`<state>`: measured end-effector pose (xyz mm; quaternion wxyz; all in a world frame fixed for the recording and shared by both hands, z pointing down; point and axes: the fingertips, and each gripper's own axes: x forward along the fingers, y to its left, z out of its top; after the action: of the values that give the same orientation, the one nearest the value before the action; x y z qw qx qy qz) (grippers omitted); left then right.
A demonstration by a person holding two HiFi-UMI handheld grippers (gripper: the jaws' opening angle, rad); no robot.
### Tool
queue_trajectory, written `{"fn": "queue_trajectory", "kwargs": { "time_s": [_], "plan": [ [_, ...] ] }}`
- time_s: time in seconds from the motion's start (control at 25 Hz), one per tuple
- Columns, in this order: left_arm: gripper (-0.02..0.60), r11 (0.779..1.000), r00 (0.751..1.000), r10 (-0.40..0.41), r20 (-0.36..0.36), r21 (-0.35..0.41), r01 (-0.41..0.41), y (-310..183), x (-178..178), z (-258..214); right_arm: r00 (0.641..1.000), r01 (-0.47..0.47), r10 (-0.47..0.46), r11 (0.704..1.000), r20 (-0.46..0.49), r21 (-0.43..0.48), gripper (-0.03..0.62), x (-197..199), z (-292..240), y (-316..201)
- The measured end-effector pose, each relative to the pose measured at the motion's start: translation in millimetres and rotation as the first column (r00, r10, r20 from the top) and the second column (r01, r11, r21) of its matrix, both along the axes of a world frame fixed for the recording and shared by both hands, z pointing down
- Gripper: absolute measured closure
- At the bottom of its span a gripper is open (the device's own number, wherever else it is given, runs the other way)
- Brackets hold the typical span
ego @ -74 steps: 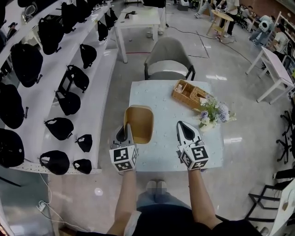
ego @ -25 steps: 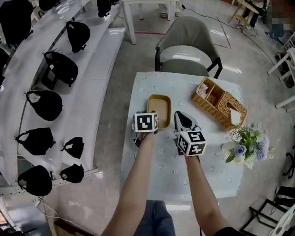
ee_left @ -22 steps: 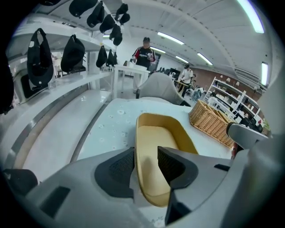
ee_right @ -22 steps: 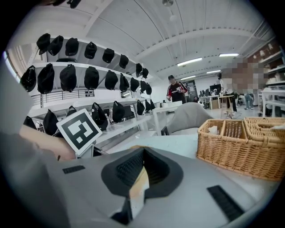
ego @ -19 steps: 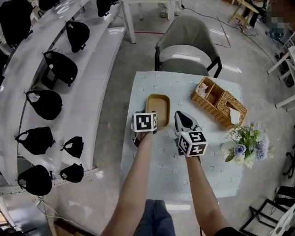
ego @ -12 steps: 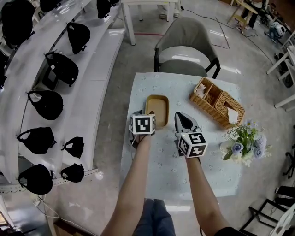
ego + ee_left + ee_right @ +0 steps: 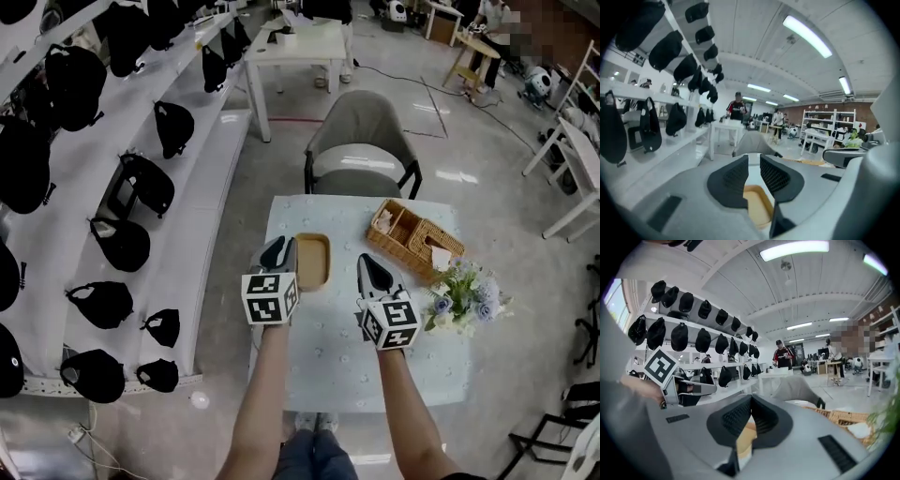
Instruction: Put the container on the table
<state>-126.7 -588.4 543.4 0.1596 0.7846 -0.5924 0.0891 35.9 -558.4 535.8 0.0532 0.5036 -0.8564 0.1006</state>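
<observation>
Resting flat on the pale speckled bench (image 7: 330, 352), the shallow tan rectangular container with rounded corners (image 7: 312, 261) sits just beside the tip of the left gripper (image 7: 280, 247) on its inner side, and ahead and to the left of the right gripper (image 7: 372, 265). Neither gripper touches it. In the left gripper view it lies low beyond the jaws, which are closing with a narrow gap and nothing between the ribbed dark pads. The right gripper's jaws are pressed together at their tips and carry nothing. Judging by this, the placing itself looks finished: the container stands on its base, open side up, and all that seems left is to draw both grippers away. Its walls look smooth, matte and rigid, perhaps moulded plastic or bamboo fibre, though the material cannot be told for certain. Ahead and to the right of the right gripper stands a woven wicker basket with compartments (image 7: 412, 239), coarse and golden. To that gripper's right is a soft bunch of pale blue and white flowers (image 7: 466, 292). Beyond the bench's far edge is a grey padded chair (image 7: 361, 141).
</observation>
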Motion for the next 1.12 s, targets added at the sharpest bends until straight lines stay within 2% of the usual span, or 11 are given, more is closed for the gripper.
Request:
{"fn": "queue_trajectory", "kwargs": {
  "time_s": [0.16,0.48,0.56,0.76,0.96,1.12],
  "plan": [
    [0.531,0.983,0.998,0.068,0.009,0.171,-0.068,26.9,12.8,-71.6,0.999,-0.035,0.034,0.995,0.009,0.091,0.595,20.2,-60.9,23.1],
    [0.557,0.929,0.988,0.143,0.06,0.335,-0.155,100.0,31.6,-165.4,0.992,-0.128,0.121,0.967,0.044,0.22,0.595,69.4,-148.7,83.8],
    [0.557,0.916,0.984,0.158,0.084,0.36,-0.178,119.1,37.2,-180.6,0.988,-0.154,0.144,0.96,0.061,0.233,0.595,81.2,-161.7,102.7],
    [0.561,0.892,0.982,0.183,0.054,0.41,-0.189,149.0,47.7,-211.9,0.981,-0.195,0.184,0.942,0.065,0.273,0.595,103.4,-185.9,139.3],
    [0.571,0.893,0.979,0.202,0.032,0.405,-0.197,186.6,46.2,-208.6,0.978,-0.208,0.197,0.933,0.065,0.292,0.595,111.3,-192.1,182.5],
    [0.572,0.879,0.97,0.233,0.064,0.413,-0.238,203.9,57.9,-208.9,0.975,-0.222,0.211,0.918,0.068,0.329,0.595,120.4,-205.2,201.2]
  ]
}}
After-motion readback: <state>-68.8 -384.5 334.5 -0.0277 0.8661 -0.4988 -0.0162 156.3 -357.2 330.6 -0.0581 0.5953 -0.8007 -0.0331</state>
